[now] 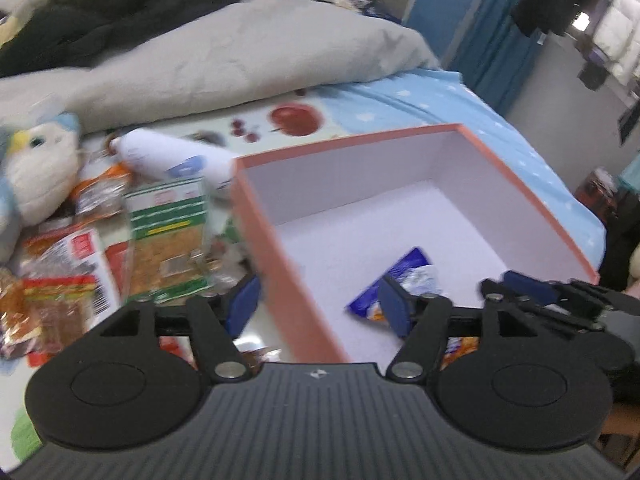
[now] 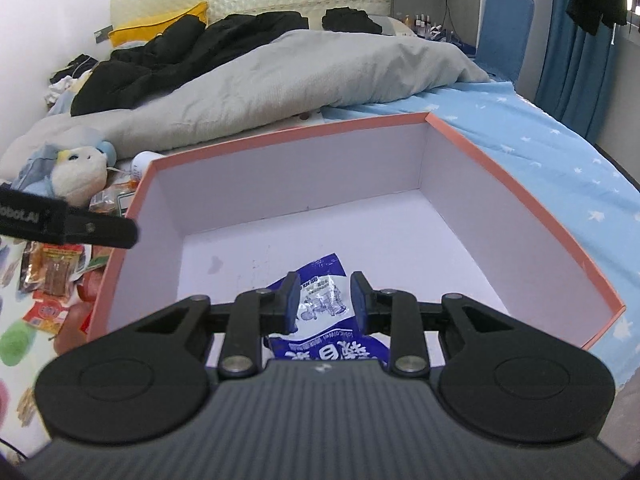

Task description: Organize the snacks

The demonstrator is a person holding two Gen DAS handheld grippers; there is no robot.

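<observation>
Packet (image 2: 320, 320) in box (image 2: 520, 208) sits between right tongs (image 2: 325, 300), narrowed, grip unclear; left tongs (image 1: 320, 304) open, straddling box's left wall.

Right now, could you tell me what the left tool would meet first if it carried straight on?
Most likely the near left wall of the pink box, which sits between the left tool's spread fingers; depth is unclear.

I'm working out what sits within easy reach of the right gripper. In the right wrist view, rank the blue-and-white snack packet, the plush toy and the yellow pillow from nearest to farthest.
1. Blue-and-white snack packet: between the right gripper's fingers, inside the pink cardboard box.
2. White-and-blue plush toy: left, outside the box.
3. Yellow pillow: far back, by the headboard.
</observation>
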